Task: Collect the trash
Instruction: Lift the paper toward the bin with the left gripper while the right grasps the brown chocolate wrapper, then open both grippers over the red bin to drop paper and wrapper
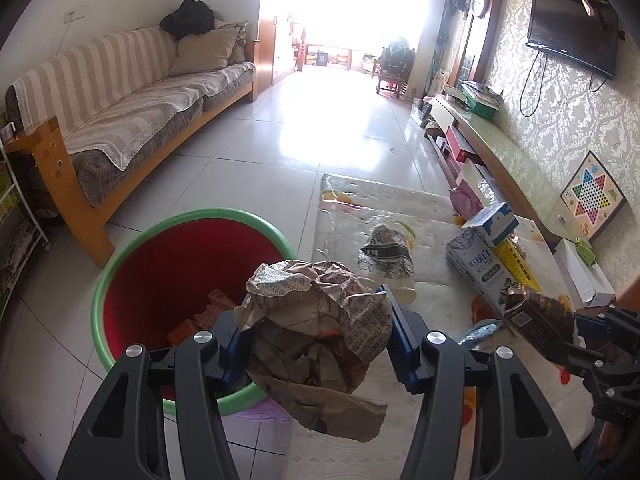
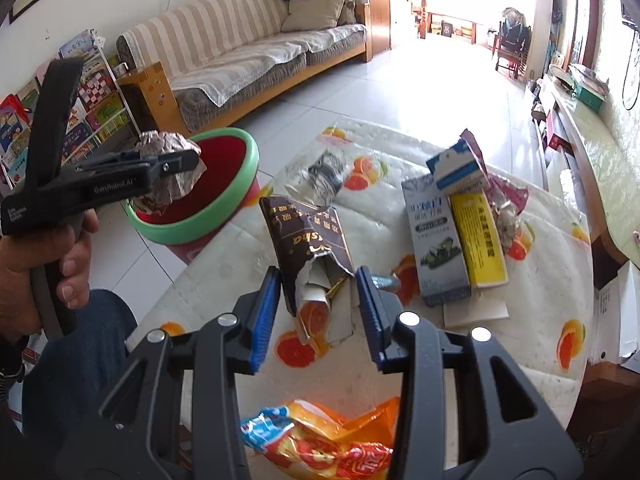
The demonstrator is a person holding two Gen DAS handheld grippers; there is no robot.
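Trash in hand, two lots. Your left gripper (image 1: pixel 316 344) pinches a crumpled ball of brown printed paper (image 1: pixel 316 320) between its blue pads, held above the near rim of the round red bin with the green rim (image 1: pixel 120 264). Your right gripper (image 2: pixel 318 316) has its fingers at medium spread on either side of a torn dark-brown carton with gold lettering (image 2: pixel 304 232); they appear to touch its sides and carry it above the table, though firm contact is hard to confirm.

Done, by the look of it: the bin already holds a few orange-brown scraps (image 1: pixel 208 312).

Left, on the fruit-printed plastic tablecloth (image 2: pixel 532 280):
- a crushed clear plastic bottle with a dark label (image 2: pixel 326 174);
- a tall grey-and-white carton (image 2: pixel 436 240), lying beside a yellow box (image 2: pixel 476 236);
- a small blue-and-white box (image 2: pixel 456 166) lying on top of them;
- a pink wrapper (image 2: pixel 508 196) behind them;
- an orange and blue snack bag (image 2: pixel 332 436) at the near edge.

You are judged under halfway.

Only the left view looks down into the bin. Only the right view shows the snack bag whole, your left hand (image 2: pixel 48 256) on the handle, and the paper ball hanging over the bin from the side.
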